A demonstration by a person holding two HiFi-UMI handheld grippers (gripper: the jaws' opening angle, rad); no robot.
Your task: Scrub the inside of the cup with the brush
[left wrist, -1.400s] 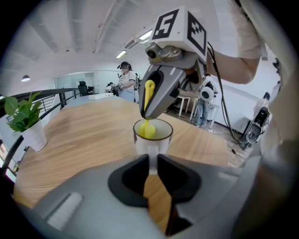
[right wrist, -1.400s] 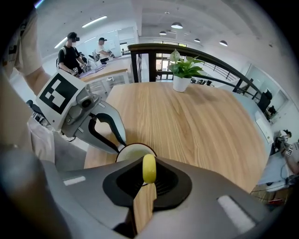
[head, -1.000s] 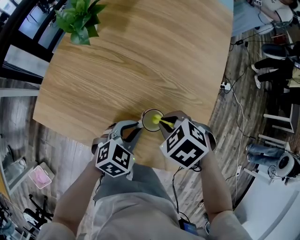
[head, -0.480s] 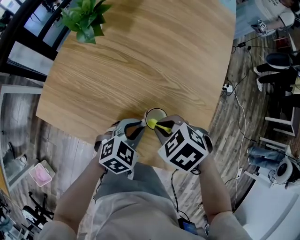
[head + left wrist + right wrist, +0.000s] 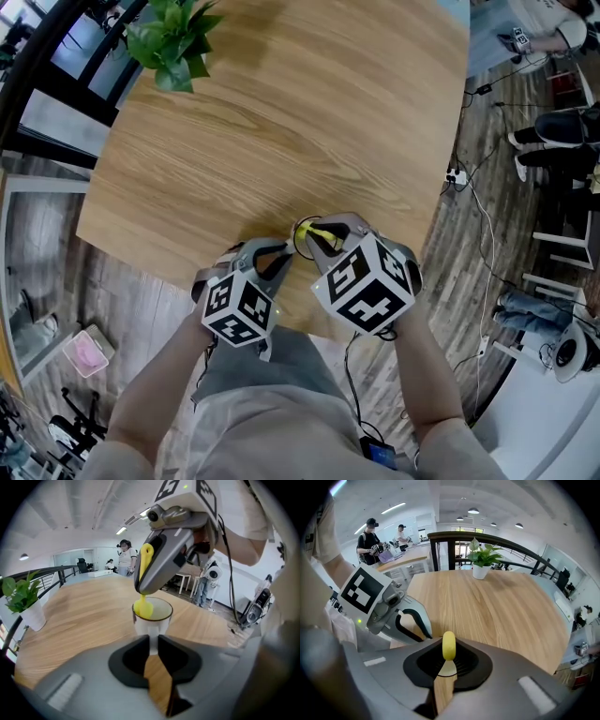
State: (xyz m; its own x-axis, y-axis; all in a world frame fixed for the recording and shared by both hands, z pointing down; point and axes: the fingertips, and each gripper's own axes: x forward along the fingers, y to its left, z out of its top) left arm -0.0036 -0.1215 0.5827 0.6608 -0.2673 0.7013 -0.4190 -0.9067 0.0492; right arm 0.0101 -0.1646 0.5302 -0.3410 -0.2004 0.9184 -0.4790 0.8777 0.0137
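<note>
A white ceramic cup with a dark rim (image 5: 152,620) is standing on the light wooden table (image 5: 281,122), close to the table's near edge and right in front of the person. The left gripper (image 5: 153,643) is clenching the cup's white handle between its black jaws. The right gripper (image 5: 449,651) is grasping the slim handle of a yellow brush (image 5: 143,605), its jaws pressing tight on it, and is pointing steeply down over the cup. The brush's rounded yellow head is dipping into the cup's mouth, toward the left gripper's side.

From the head view, the right gripper's body and marker cube are covering most of the cup, leaving only an arc of rim showing. A green leafy plant in a white pot (image 5: 169,37) is sitting well apart at the table's far left corner. People are standing in the room beyond the table (image 5: 370,541).
</note>
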